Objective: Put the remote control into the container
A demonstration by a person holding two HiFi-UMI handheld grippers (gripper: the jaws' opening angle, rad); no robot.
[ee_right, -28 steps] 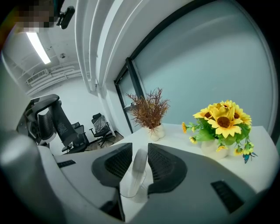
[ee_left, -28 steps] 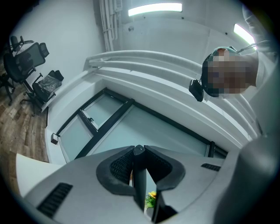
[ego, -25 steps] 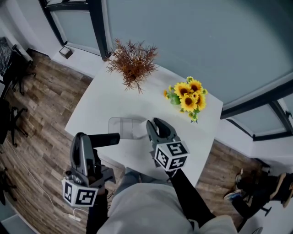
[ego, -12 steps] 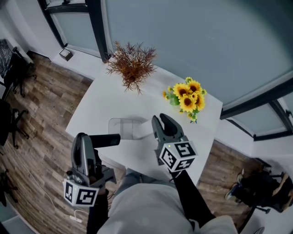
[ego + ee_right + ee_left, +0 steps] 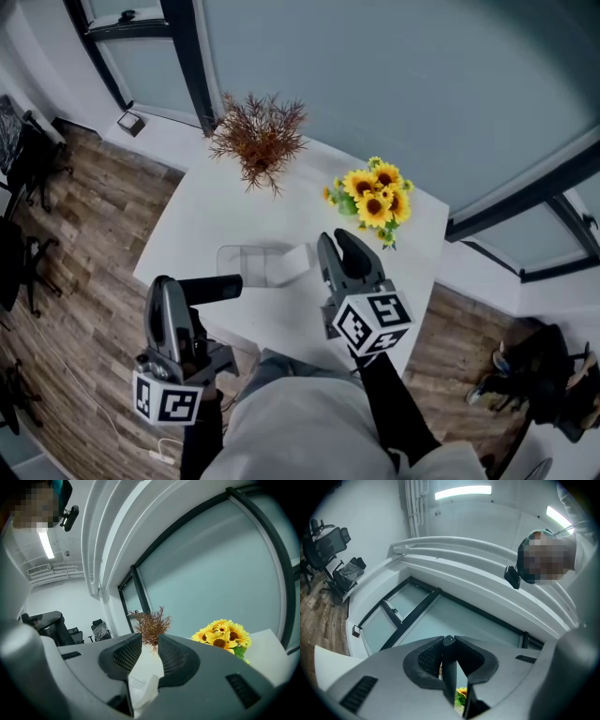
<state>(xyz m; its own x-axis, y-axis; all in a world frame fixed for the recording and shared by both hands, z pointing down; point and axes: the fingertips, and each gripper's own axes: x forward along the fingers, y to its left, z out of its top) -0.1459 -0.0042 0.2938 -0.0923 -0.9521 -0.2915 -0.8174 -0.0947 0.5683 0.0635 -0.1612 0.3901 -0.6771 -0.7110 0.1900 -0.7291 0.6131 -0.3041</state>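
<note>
Head view: a white table (image 5: pixel 211 211) carries a dried reddish plant (image 5: pixel 258 141), a bunch of sunflowers (image 5: pixel 373 199) and a clear container (image 5: pixel 227 255). A white oblong object (image 5: pixel 297 262) leans tilted on the container's right rim. The only print visible is the black-and-white square markers on each gripper's cube. The left gripper (image 5: pixel 169 281) is clamped on one end of a black remote control (image 5: pixel 214 287). The remote's long axis runs left to right across the view, and its free end points at the container's near left corner and lies close to it. The right gripper (image 5: pixel 335 239) hangs just right of the white object, apart from it.

Left gripper view: the left gripper (image 5: pixel 449 641) has its jaws closed on the black remote control (image 5: pixel 449 681), seen edge-on as a dark slab.

Right gripper view: the right gripper (image 5: pixel 150 641) has its jaws apart and empty, with the white oblong object (image 5: pixel 146 691) below the gap.
</note>
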